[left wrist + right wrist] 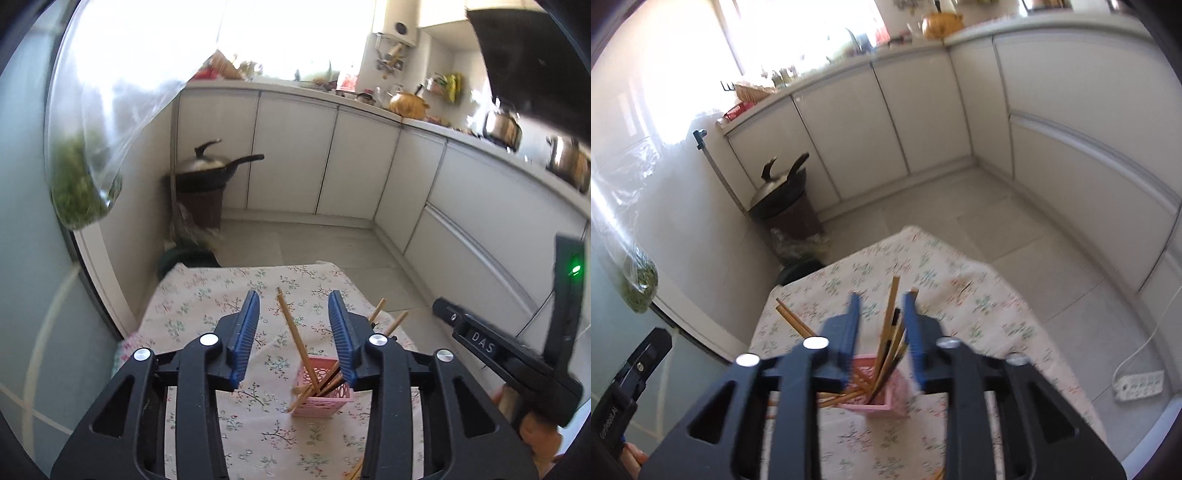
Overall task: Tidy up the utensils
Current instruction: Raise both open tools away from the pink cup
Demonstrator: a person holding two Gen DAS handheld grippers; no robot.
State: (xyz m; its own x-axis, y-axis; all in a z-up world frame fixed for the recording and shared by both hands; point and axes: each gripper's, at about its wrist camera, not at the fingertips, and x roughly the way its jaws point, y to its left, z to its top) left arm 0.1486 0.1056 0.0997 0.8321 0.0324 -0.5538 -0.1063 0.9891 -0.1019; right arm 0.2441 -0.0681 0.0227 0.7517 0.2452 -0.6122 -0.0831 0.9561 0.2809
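The left gripper [293, 306] hung released over the pink holder [321, 387] on the cloth-covered table [207, 295], 1 chopstick [295, 336] standing loose between its jaws, so a sideways nudge could have tipped the light holder. The right gripper [881, 310] was also released, its jaws straddling the leaning chopsticks [890, 332], which it could have snagged. Blur and gripper bodies hid the holder's base and any strays.

Black plastic frames on both grippers, left gripper [293, 314] and right gripper [881, 314] alike. Blue ribbed pads [245, 332] lining each finger. Round silver screw heads [209, 339] at the linkage pivots. Triangular cut-outs in the outer arms. White lettering and a green light [574, 267] at three o'clock in the left view.
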